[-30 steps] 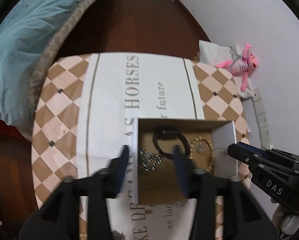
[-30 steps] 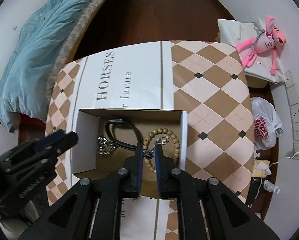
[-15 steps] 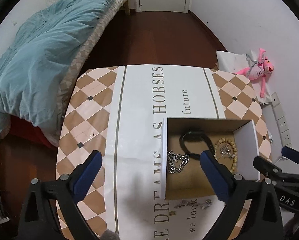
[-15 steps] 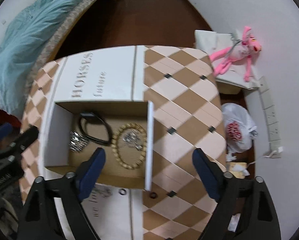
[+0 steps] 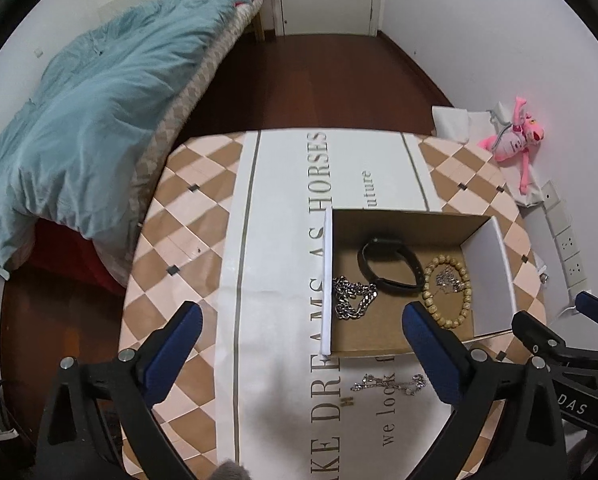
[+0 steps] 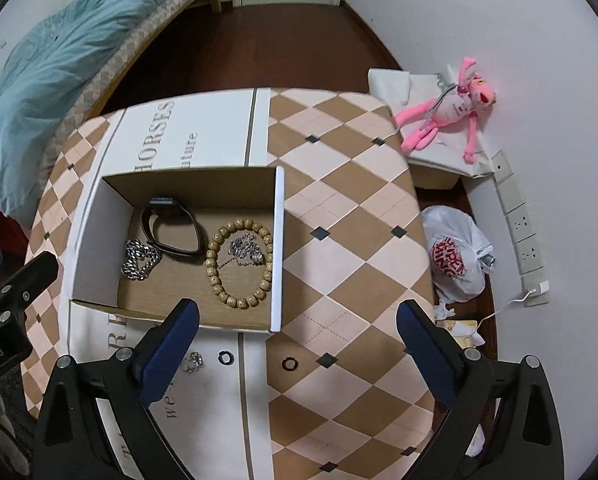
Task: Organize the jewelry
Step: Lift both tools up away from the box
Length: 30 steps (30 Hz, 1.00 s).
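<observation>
An open cardboard box (image 5: 491, 272) (image 6: 277, 248) stands on the table. In it lie a black wristband (image 5: 391, 266) (image 6: 171, 232), a silver chain (image 5: 353, 298) (image 6: 139, 260), a wooden bead bracelet (image 5: 447, 290) (image 6: 239, 262) and a small silver piece (image 6: 245, 252) inside the bracelet. On the cloth in front of the box lie a thin silver chain (image 5: 387, 384) (image 6: 193, 360) and two dark rings (image 6: 225, 357) (image 6: 289, 363). My left gripper (image 5: 299, 344) is open and empty above the box's near left corner. My right gripper (image 6: 297, 340) is open and empty above the rings.
The table (image 6: 351, 216) carries a checked cloth with a white lettered strip. A bed with a blue duvet (image 5: 79, 128) lies to the left. A pink plush toy (image 6: 447, 116), a white plastic bag (image 6: 455, 256) and wall sockets (image 6: 523, 232) sit at the right.
Both grippers opened wide and pulled back and up from the box. The right one let go of the small silver piece, which now lies inside the bead bracelet.
</observation>
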### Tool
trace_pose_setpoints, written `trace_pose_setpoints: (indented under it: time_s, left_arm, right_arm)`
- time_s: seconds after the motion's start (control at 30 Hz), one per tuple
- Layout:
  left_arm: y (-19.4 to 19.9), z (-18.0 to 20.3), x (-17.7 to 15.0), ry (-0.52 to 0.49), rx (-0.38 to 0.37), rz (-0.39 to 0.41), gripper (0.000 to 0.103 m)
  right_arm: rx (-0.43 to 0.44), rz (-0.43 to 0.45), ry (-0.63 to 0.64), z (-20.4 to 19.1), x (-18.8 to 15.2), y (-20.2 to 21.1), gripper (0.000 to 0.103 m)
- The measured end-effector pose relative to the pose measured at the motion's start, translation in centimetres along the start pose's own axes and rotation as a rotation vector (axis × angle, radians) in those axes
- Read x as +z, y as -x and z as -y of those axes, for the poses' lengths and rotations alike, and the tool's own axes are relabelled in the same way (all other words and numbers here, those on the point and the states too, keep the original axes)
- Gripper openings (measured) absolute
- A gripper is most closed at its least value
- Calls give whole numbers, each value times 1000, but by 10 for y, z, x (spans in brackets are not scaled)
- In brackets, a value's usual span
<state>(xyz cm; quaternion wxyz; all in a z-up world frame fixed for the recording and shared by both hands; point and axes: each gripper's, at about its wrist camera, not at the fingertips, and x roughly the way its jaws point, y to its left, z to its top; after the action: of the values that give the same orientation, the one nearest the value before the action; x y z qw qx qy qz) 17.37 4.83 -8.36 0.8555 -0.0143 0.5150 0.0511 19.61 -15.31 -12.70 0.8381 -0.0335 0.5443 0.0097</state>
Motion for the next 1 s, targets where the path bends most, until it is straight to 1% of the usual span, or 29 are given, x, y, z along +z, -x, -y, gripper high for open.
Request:
trace_pose_setpoints:
  time_s: [0.23, 0.5, 0.63, 0.77, 1.0]
  left_arm:
    - [49, 5, -5, 11, -16, 88, 102]
    - [104, 8, -15, 22, -37, 177, 102]
    - [129, 8, -23, 9, -48, 206, 102]
    - [142, 7, -31, 10, -51, 211, 102]
    - [158, 6, -50, 13, -57, 219, 102]
  right_arm:
    - [-16, 117, -12, 5, -9, 53, 100]
    - [0, 241, -29, 11, -26, 121, 100]
    - [11, 279, -36, 12, -37, 147, 100]
    - [24, 303, -45, 15, -50, 166, 100]
    - [54, 317, -64, 20, -68, 183, 100]
